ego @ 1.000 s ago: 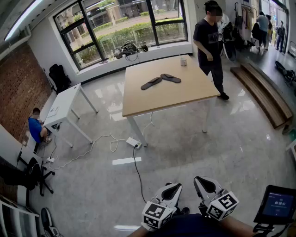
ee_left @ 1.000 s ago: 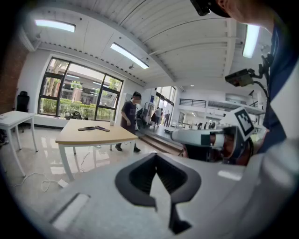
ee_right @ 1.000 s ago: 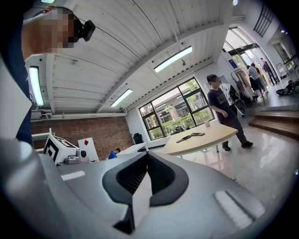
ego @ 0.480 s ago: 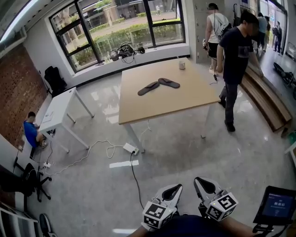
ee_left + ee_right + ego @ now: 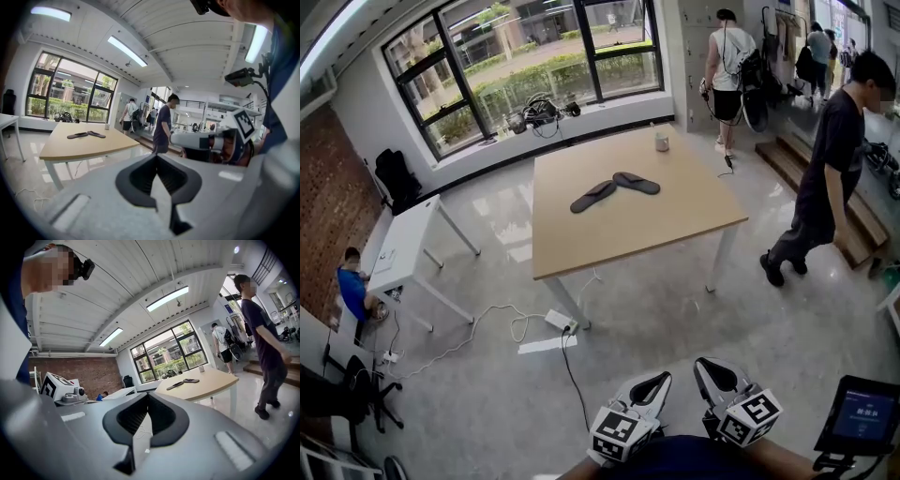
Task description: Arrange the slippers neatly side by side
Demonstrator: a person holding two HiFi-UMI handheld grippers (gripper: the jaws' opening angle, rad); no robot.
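**Head view.** Both grippers are held low, close to the person's body. The left gripper (image 5: 654, 382) and the right gripper (image 5: 710, 370) each have their jaws pressed together with nothing between them. The two dark slippers, one to the left (image 5: 593, 196) and one to the right (image 5: 636, 183), lie on the wooden table (image 5: 675, 225), well apart from both grippers across open floor and slightly left of their midline. Their long axes run roughly across the view and form a shallow inverted V. The inner ends are close, though whether they touch cannot be told. A cup (image 5: 661, 141) stands near the table's far edge. A bystander (image 5: 825, 178) is mid-stride to the right of the table.

**Left gripper view.** The jaws of the left gripper (image 5: 157, 157) meet, empty. The slippers (image 5: 86, 135) appear far ahead and to the left.

**Right gripper view.** The jaws of the right gripper (image 5: 147, 395) are closed on nothing. The slippers (image 5: 183, 383) lie ahead and slightly right.

Neither gripper is clearly nearer. Both probably need carrying forward to the table before any grasp.
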